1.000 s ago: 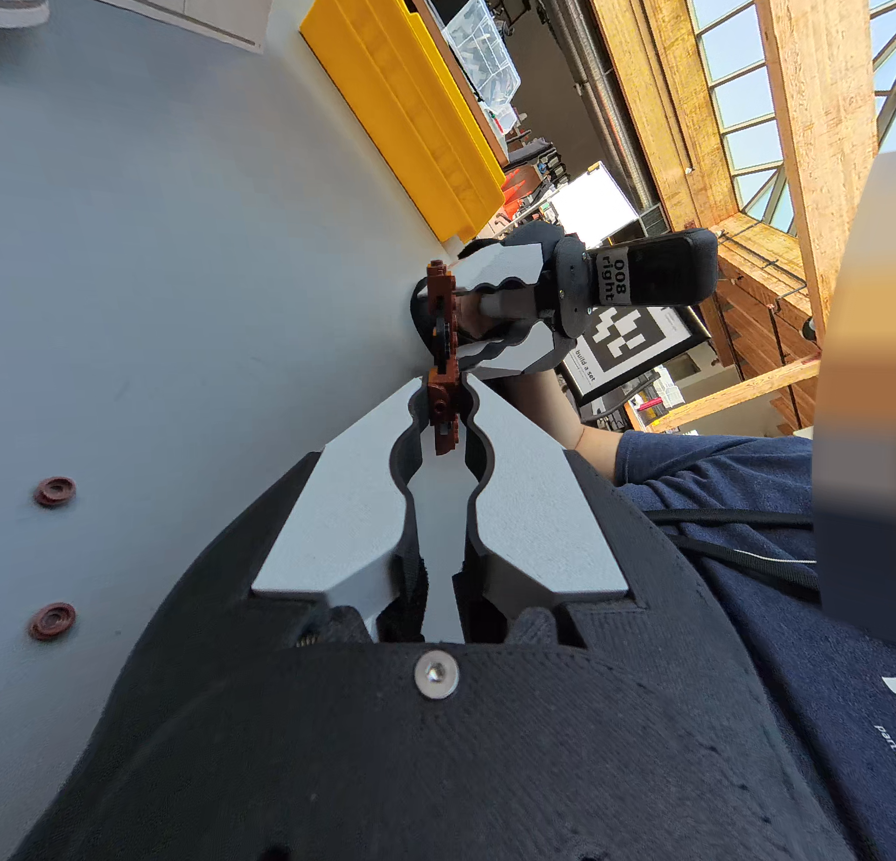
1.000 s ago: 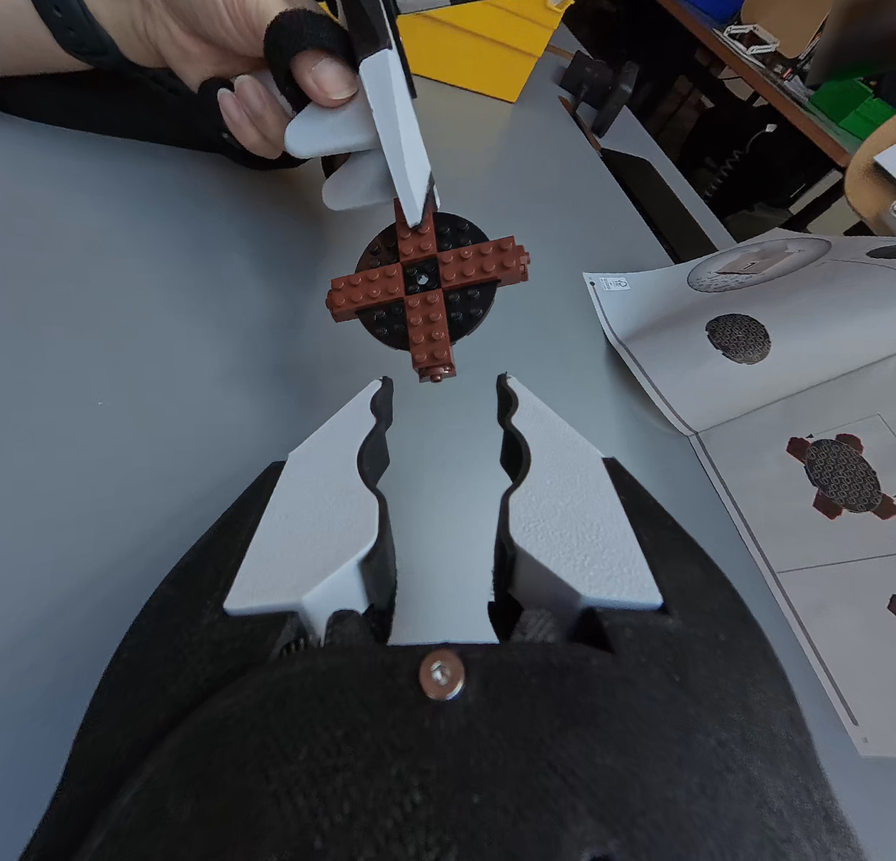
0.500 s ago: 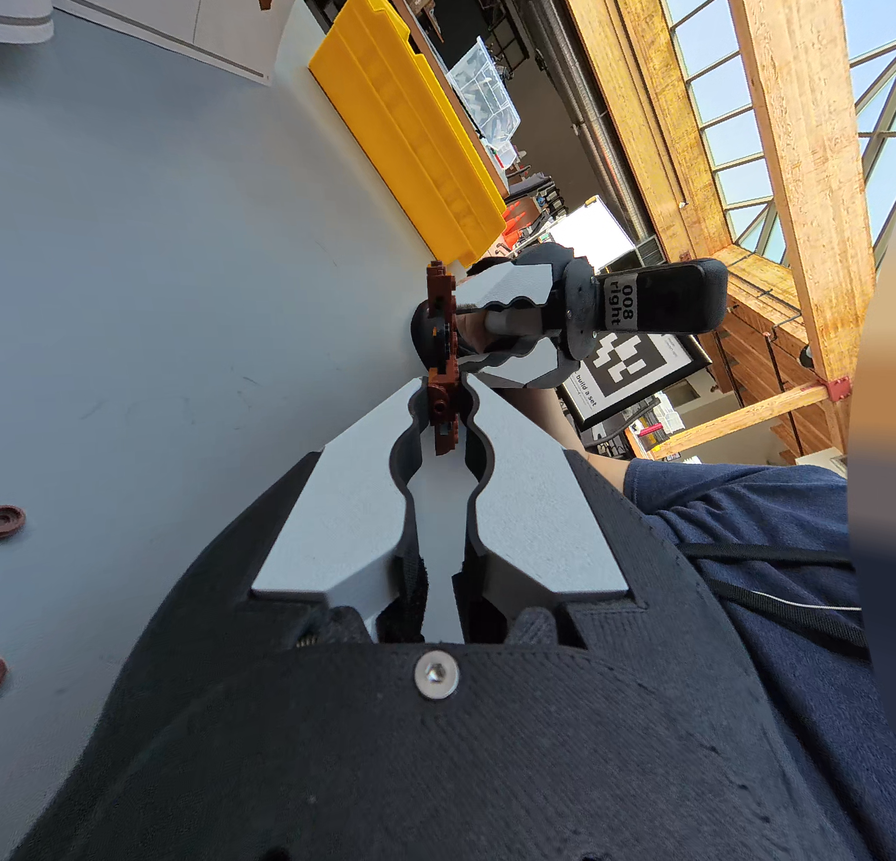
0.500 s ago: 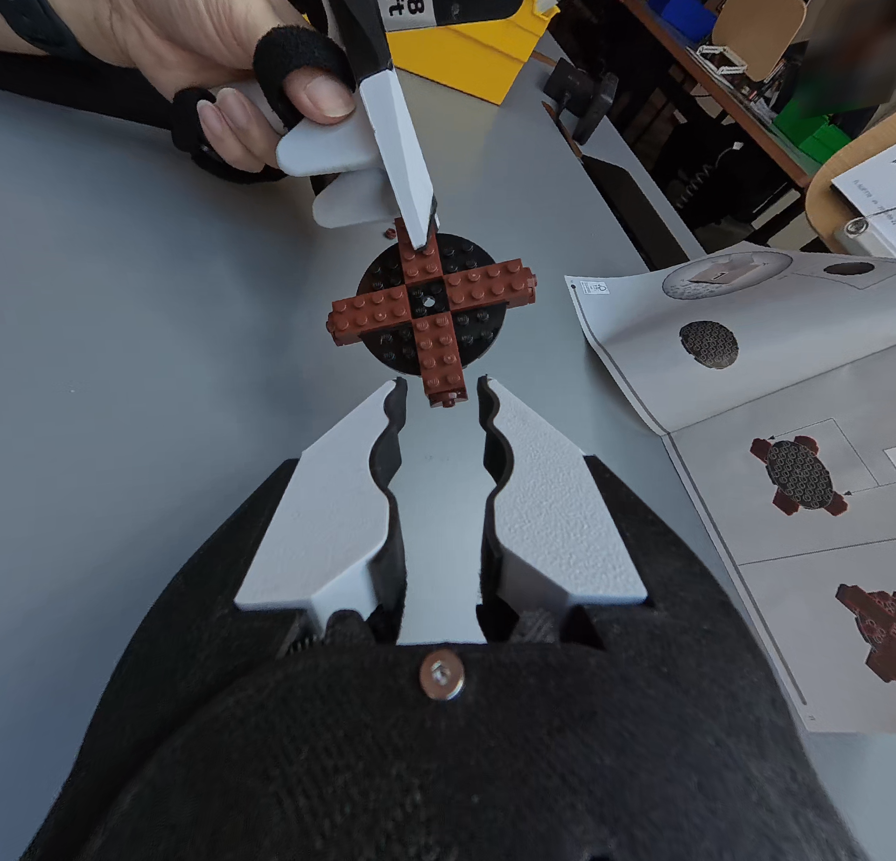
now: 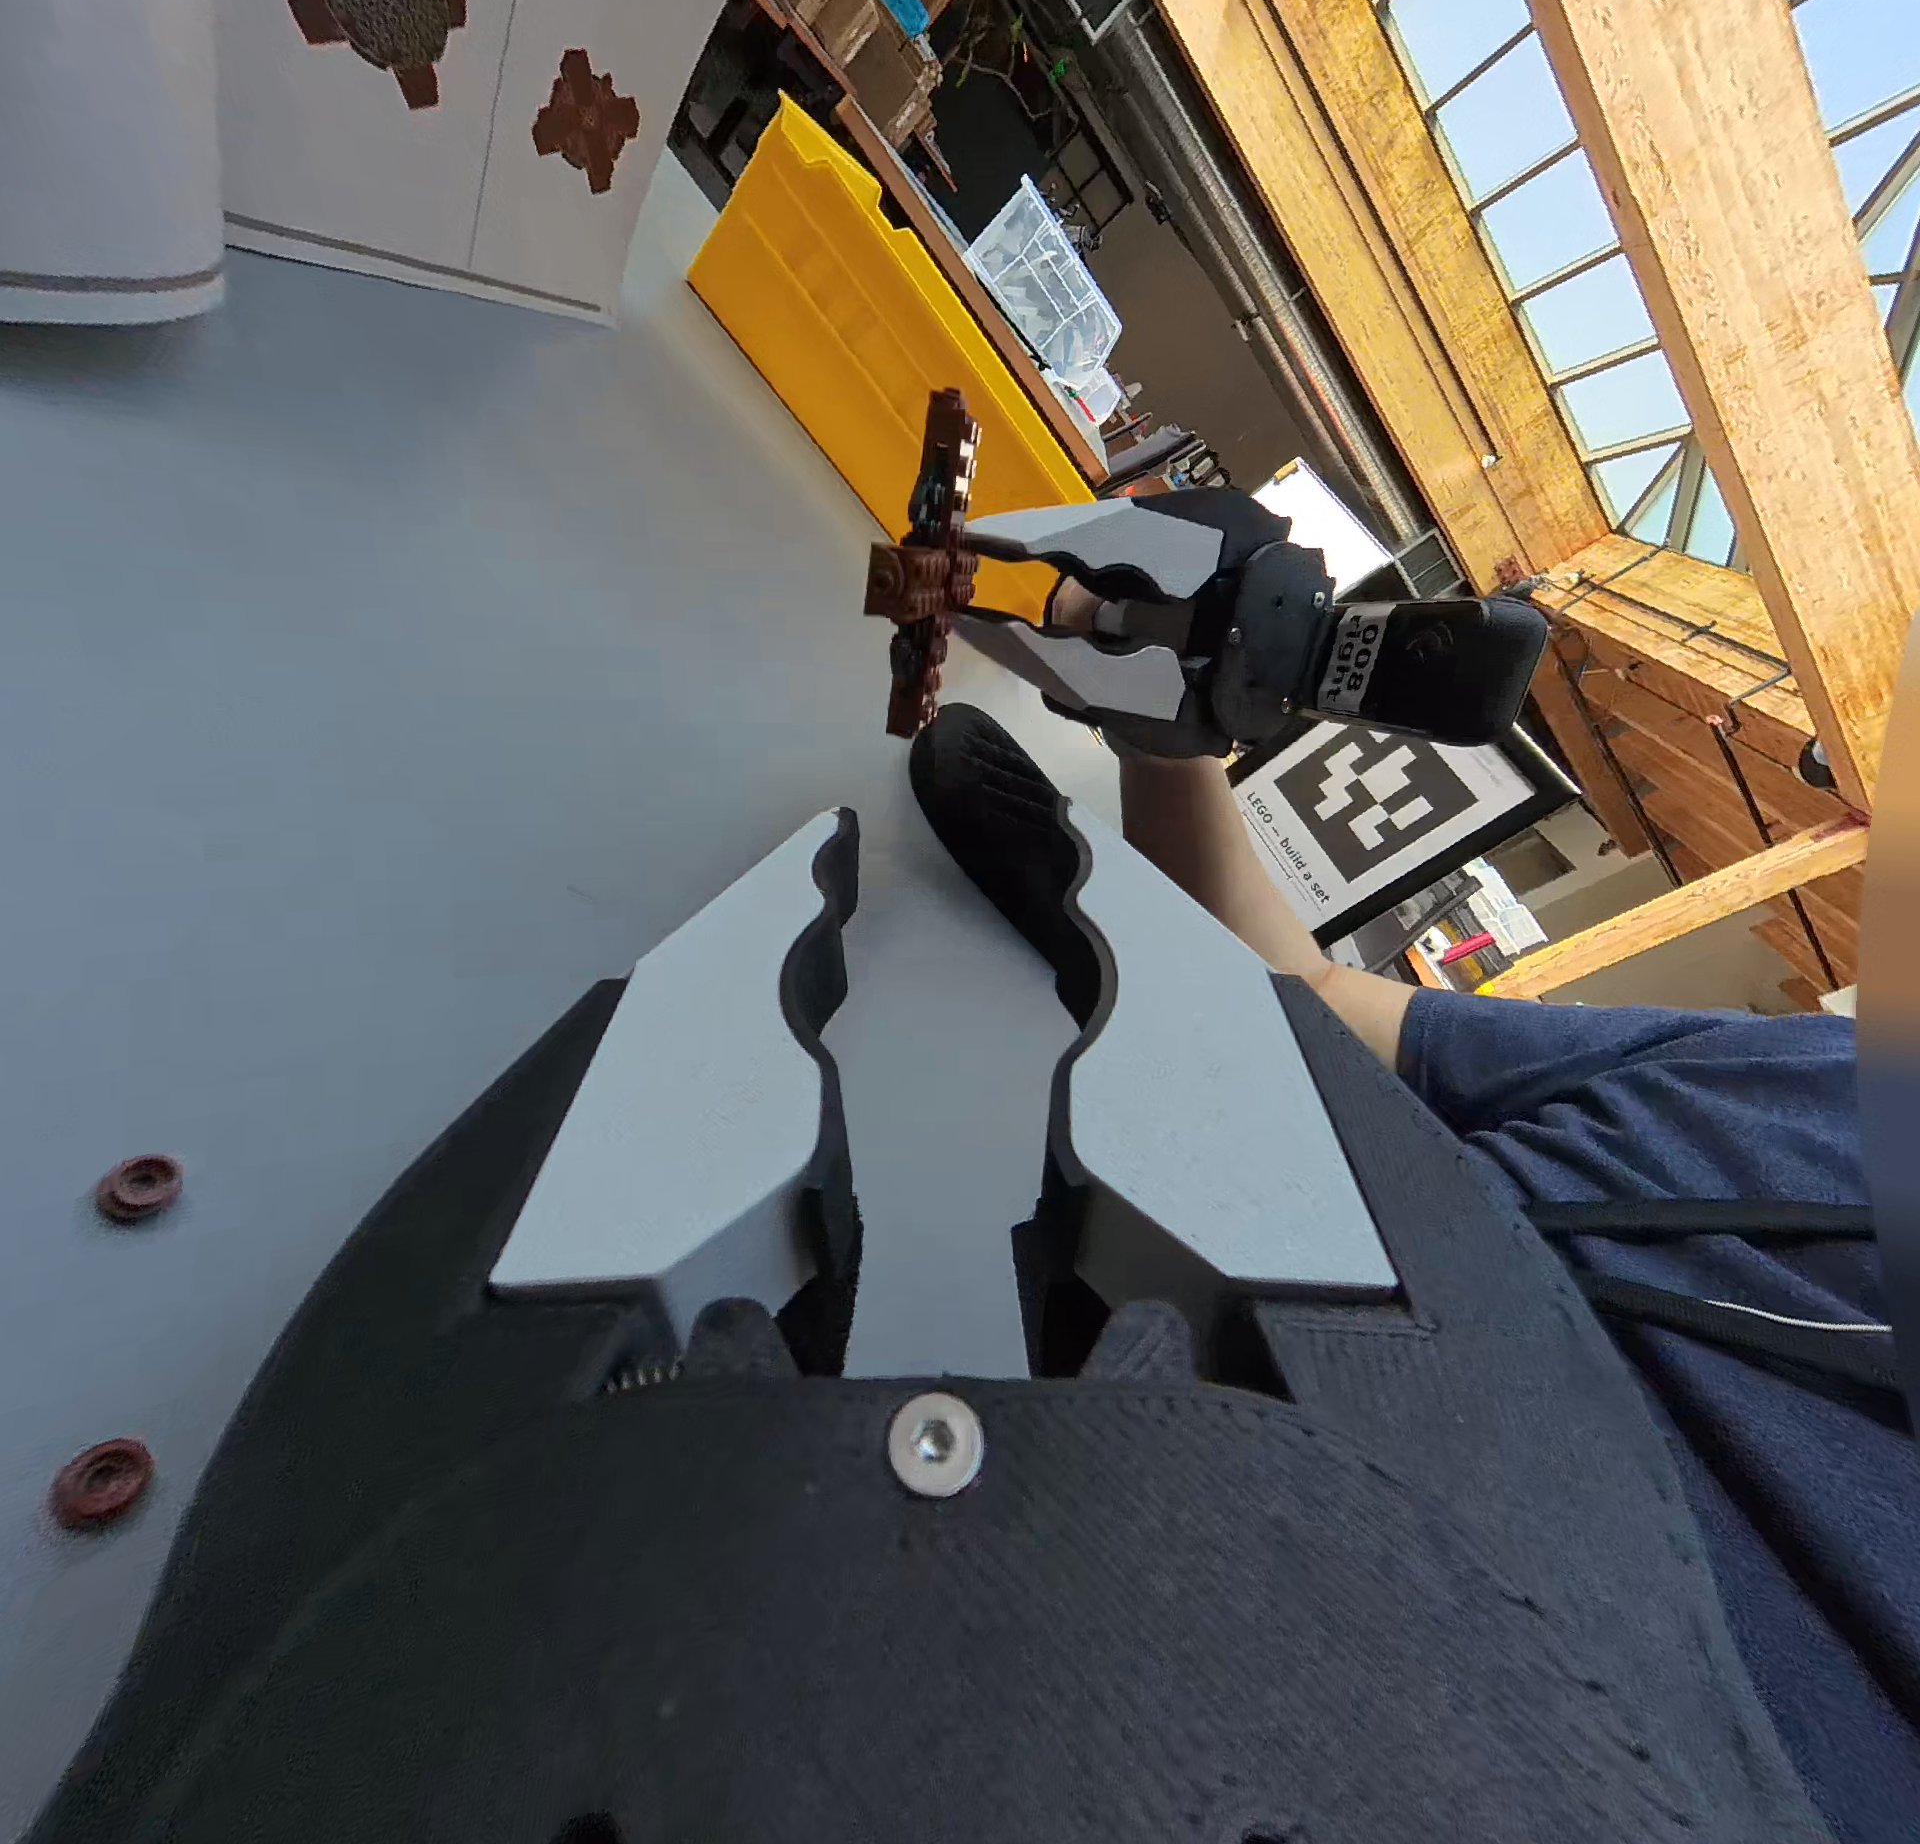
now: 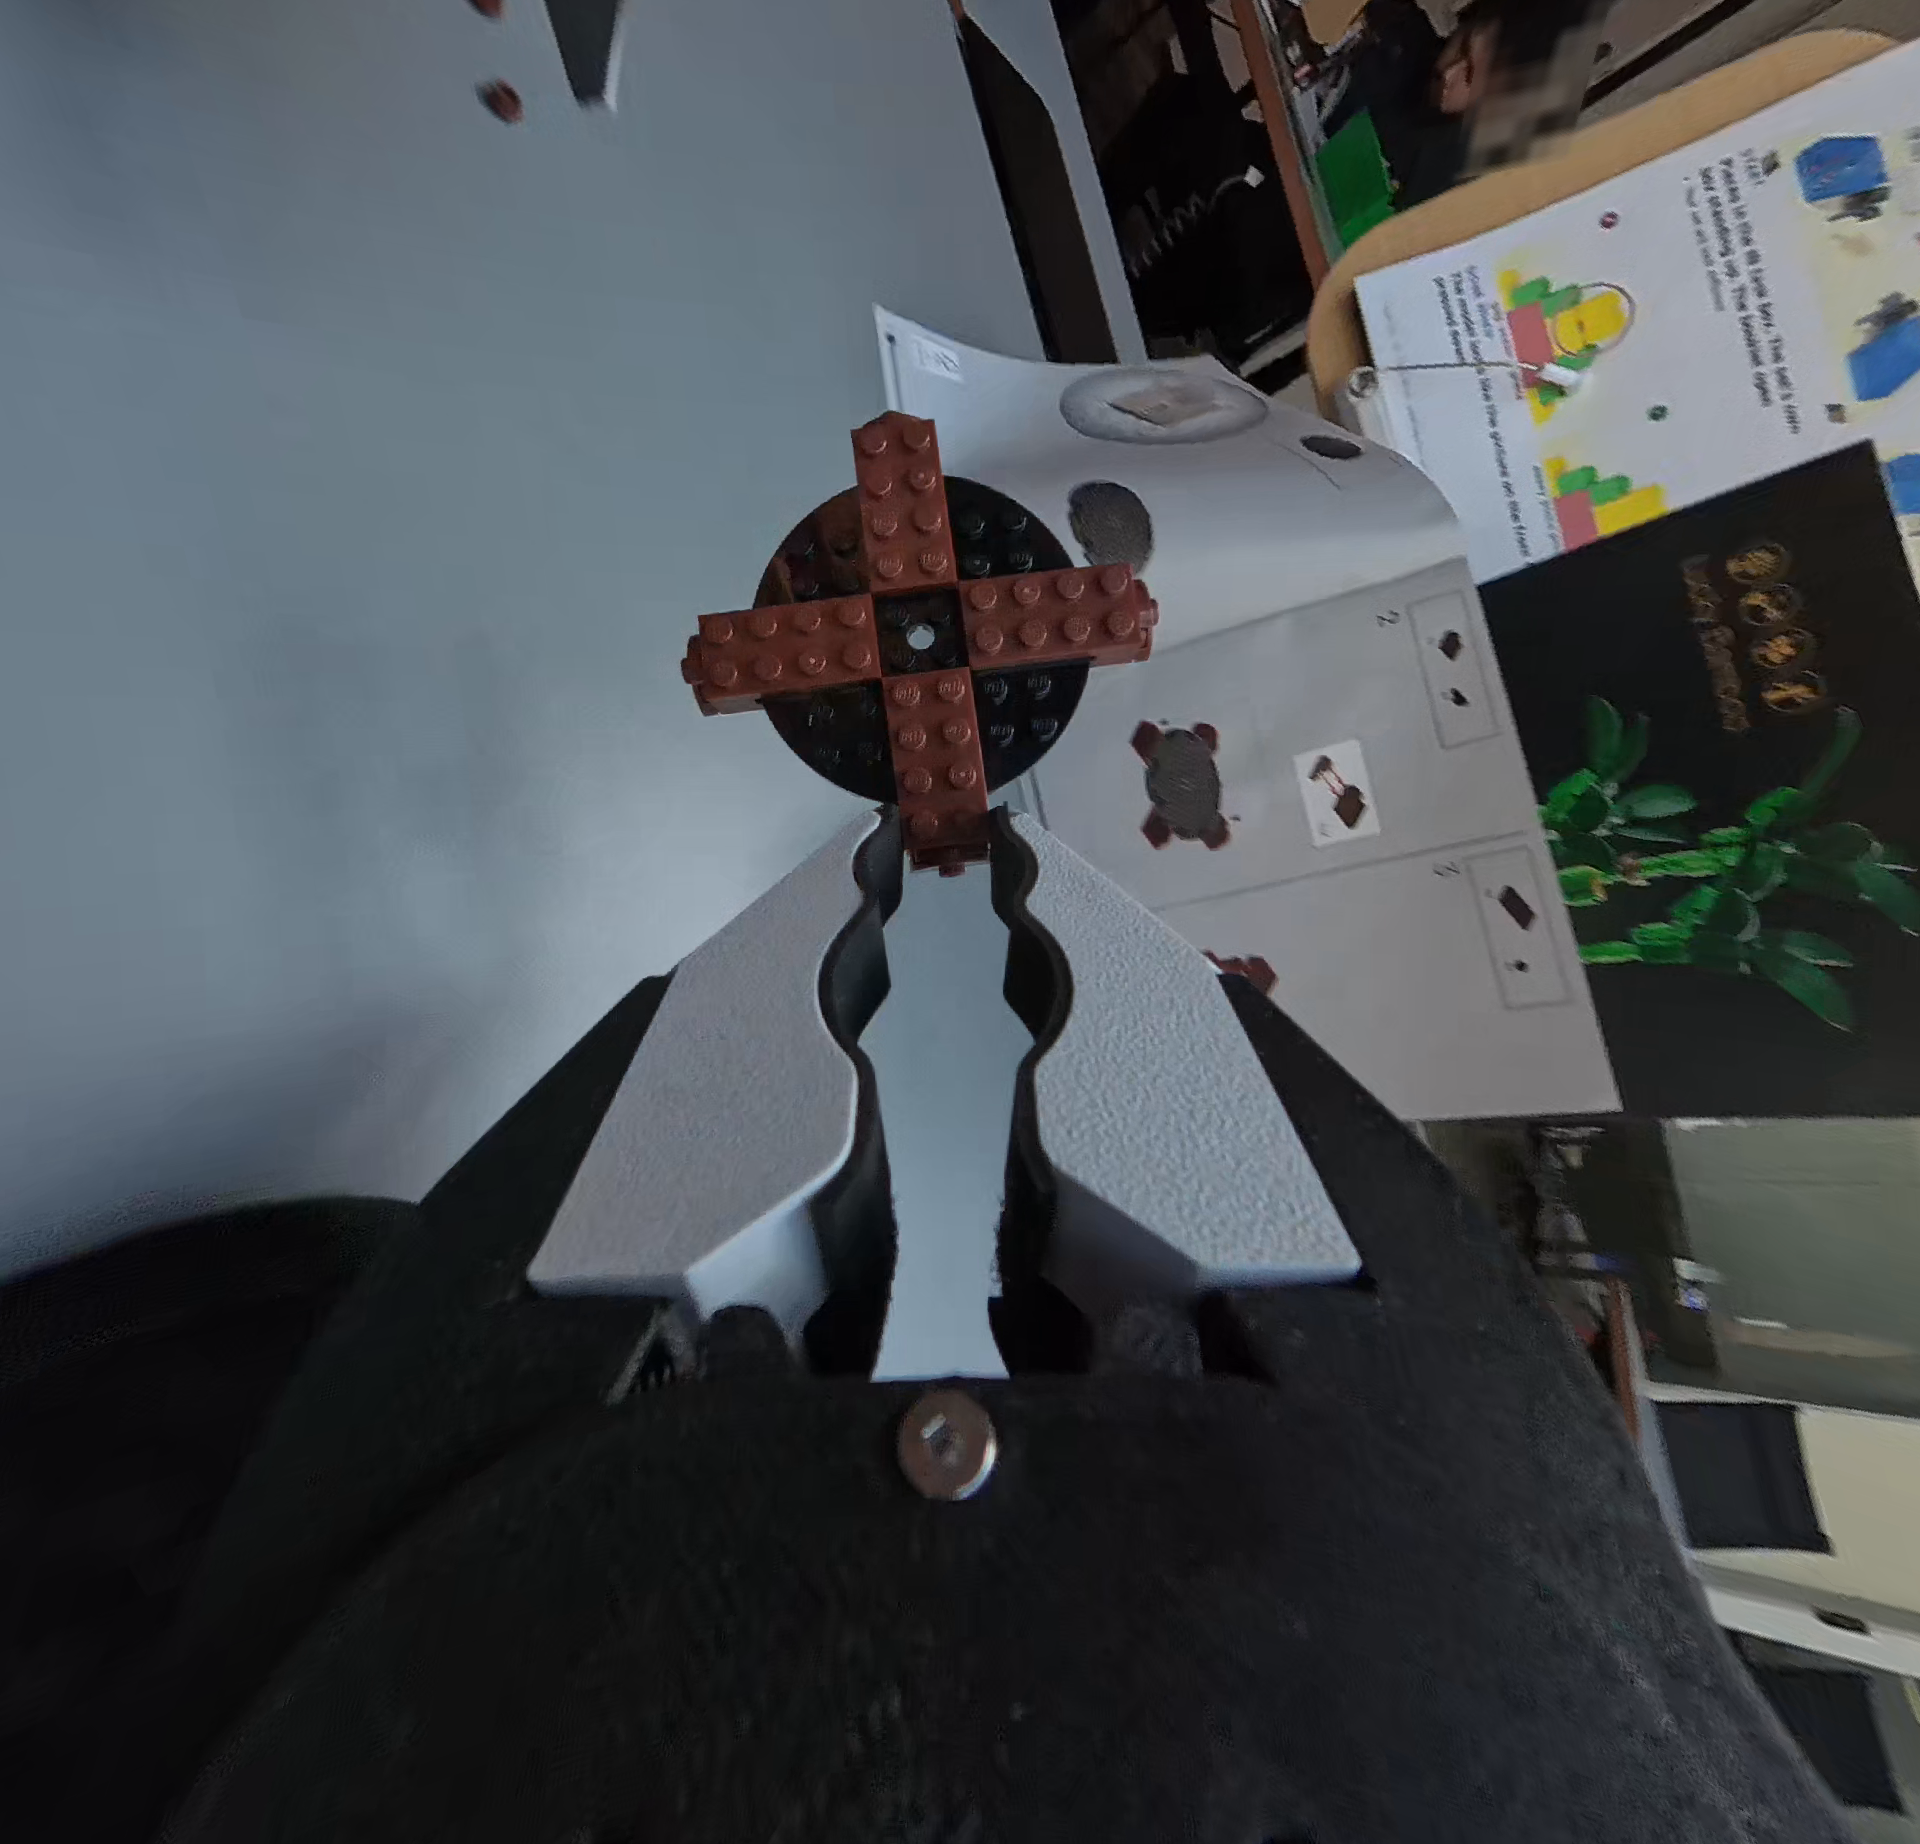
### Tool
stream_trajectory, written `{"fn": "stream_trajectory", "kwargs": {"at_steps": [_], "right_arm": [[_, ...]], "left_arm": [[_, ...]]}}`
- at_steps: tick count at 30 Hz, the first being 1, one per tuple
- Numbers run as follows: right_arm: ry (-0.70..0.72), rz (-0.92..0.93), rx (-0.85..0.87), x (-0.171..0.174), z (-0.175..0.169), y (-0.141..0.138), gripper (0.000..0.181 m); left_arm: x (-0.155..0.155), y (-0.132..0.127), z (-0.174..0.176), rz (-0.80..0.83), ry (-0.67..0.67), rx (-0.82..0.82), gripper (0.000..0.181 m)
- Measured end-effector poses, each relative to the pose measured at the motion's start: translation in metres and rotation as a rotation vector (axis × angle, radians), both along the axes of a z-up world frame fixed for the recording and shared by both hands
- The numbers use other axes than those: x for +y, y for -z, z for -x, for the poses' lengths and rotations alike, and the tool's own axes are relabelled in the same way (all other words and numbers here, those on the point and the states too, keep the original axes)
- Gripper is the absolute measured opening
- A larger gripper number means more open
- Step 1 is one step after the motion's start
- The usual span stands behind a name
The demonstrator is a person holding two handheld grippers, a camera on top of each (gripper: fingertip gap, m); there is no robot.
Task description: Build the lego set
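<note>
The lego assembly is a black round plate with a red-brown cross of studded plates on it. My right gripper is shut on the end of the cross's lower arm and holds the assembly in the air above the grey table. In the left wrist view the assembly shows edge-on at the right gripper's tips. My left gripper is open and empty, a short way back from the assembly. One of its fingertips shows at the top of the right wrist view.
Small red-brown round pieces lie on the table, also seen far off. The open instruction booklet and a dark box with a plant picture lie to the right. A yellow bin stands at the table's far edge. The tips of one gripper are about 15 cm away from the tips of the other.
My right gripper has closed on the cross's lower arm and now carries the assembly. My left gripper has let go of the opposite arm, opened and drawn back.
</note>
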State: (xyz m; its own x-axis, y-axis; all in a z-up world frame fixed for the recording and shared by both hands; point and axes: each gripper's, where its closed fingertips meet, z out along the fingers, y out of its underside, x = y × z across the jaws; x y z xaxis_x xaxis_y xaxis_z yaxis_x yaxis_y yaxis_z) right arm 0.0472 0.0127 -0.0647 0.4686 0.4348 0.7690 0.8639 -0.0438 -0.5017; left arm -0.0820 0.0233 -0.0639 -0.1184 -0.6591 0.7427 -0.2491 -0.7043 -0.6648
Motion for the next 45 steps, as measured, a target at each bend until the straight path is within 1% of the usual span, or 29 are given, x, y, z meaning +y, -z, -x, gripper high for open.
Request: {"fn": "stream_trajectory", "kwargs": {"at_steps": [2, 4, 5, 7, 11, 14, 16, 20, 23, 26, 29, 31, 35, 39, 42, 45], "right_arm": [[0.052, -0.052, -0.087, 0.006, -0.048, -0.006, 0.015], [0.107, -0.045, -0.086, 0.01, -0.087, -0.004, 0.015], [0.12, -0.034, -0.089, 0.011, -0.099, -0.002, 0.015], [0.128, -0.014, -0.096, 0.012, -0.11, 0.002, 0.016], [0.117, 0.047, -0.132, 0.016, -0.117, 0.013, 0.016], [0.096, 0.118, -0.094, 0.023, -0.123, 0.024, 0.016], [0.02, 0.241, 0.023, 0.022, -0.111, 0.037, 0.016], [-0.242, 0.482, 0.205, 0.006, -0.04, 0.051, 0.016], [-0.365, 0.658, 0.324, -0.002, 0.004, 0.056, 0.016], [-0.451, 0.751, 0.337, -0.005, 0.034, 0.064, 0.016], [-0.507, 0.782, 0.311, 0.001, 0.055, 0.071, 0.016], [-0.533, 0.778, 0.296, 0.009, 0.066, 0.072, 0.016], [-0.529, 0.81, 0.213, 0.024, 0.072, 0.078, 0.016], [-0.549, 0.808, 0.214, 0.028, 0.081, 0.079, 0.015], [-0.531, 0.822, 0.228, 0.026, 0.082, 0.084, 0.015], [-0.542, 0.801, 0.222, 0.024, 0.083, 0.087, 0.015]], "left_arm": [[0.004, -0.003, 0.003, -0.027, -0.019, -0.009, 0.031], [0.002, -0.009, 0.004, -0.001, -0.006, -0.039, 0.026], [0.0, -0.012, 0.004, 0.014, 0.006, -0.053, 0.025], [-0.003, -0.012, 0.003, 0.013, 0.019, -0.057, 0.023], [-0.005, -0.006, 0.001, -0.018, 0.028, -0.028, 0.022], [-0.008, -0.009, 0.001, -0.001, 0.044, -0.047, 0.022], [-0.009, -0.011, 0.001, 0.002, 0.05, -0.059, 0.021], [-0.009, -0.018, 0.004, -0.031, 0.054, -0.082, 0.021], [-0.006, -0.021, 0.006, -0.055, 0.046, -0.088, 0.021], [-0.002, -0.023, 0.01, -0.059, 0.03, -0.096, 0.021], [0.003, -0.025, 0.012, -0.055, 0.019, -0.101, 0.021], [0.006, -0.026, 0.014, -0.058, 0.01, -0.101, 0.021], [0.01, -0.027, 0.017, -0.064, -0.005, -0.102, 0.021], [0.013, -0.029, 0.019, -0.07, -0.014, -0.107, 0.021], [0.013, -0.029, 0.02, -0.066, -0.012, -0.105, 0.021], [0.01, -0.031, 0.019, -0.067, -0.002, -0.108, 0.021]]}}
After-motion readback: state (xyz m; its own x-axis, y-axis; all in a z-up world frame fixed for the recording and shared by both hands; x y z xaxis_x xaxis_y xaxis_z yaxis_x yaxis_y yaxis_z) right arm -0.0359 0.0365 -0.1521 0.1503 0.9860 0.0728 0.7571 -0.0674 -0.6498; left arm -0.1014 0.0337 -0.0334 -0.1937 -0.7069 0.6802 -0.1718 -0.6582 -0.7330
